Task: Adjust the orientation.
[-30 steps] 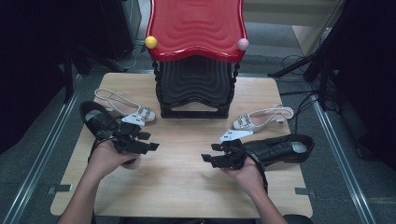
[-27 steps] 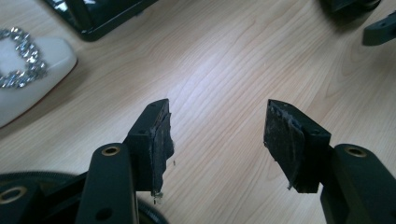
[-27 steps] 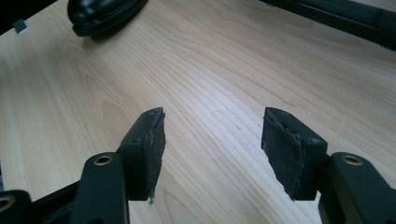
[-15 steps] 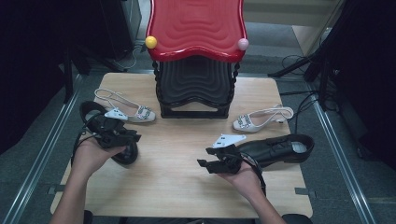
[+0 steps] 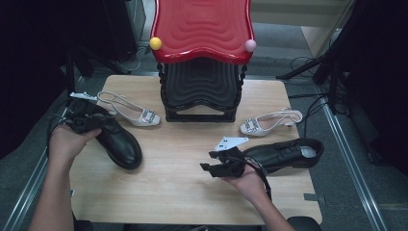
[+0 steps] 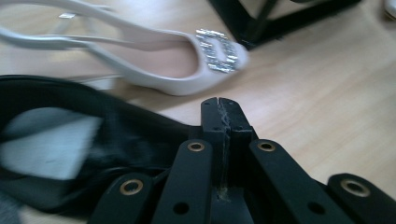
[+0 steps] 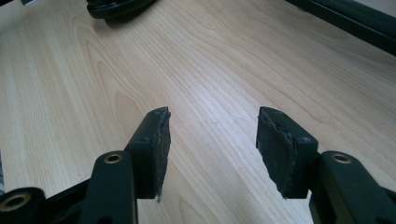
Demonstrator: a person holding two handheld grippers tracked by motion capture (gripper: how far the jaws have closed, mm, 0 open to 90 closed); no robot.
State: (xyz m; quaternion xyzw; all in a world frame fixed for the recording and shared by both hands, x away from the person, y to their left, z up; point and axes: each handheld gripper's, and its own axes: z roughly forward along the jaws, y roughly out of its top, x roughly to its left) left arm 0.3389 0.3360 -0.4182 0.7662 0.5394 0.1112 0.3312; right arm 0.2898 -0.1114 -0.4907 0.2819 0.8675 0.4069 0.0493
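- The left gripper [image 5: 86, 121] is at about 9 o'clock on the wooden surface [image 5: 183, 183], held in the person's left hand [image 5: 67, 142].
- Its jaws have just been closing. In the left gripper view they are pressed tight together, tip to tip.
- I cannot tell if they pinch the edge of the black shoe [image 5: 118, 142] or only sit against it. The open top of this shoe lies right at the jaws, on their 9 o'clock side.
- This black shoe sits at about 8 o'clock on the surface, with its round toe pointing to 5 o'clock.
- A white shoe [image 6: 177, 70] with a sparkly buckle [image 6: 219, 50] lies just past the black one, at about 10 o'clock on the surface.
- The right gripper [image 5: 223, 166] is at about 5 o'clock, held in the right hand [image 5: 248, 180].
- Its jaws have just been closing a little, but they stand wide apart with bare wood between them.
- Another black shoe [image 5: 286, 154] lies just behind the right gripper, at about 4 o'clock.
- A second white shoe [image 5: 272, 122] lies at about 2 o'clock.
- A black rack [image 5: 201, 89] with a red top [image 5: 202, 26] stands at 12 o'clock.
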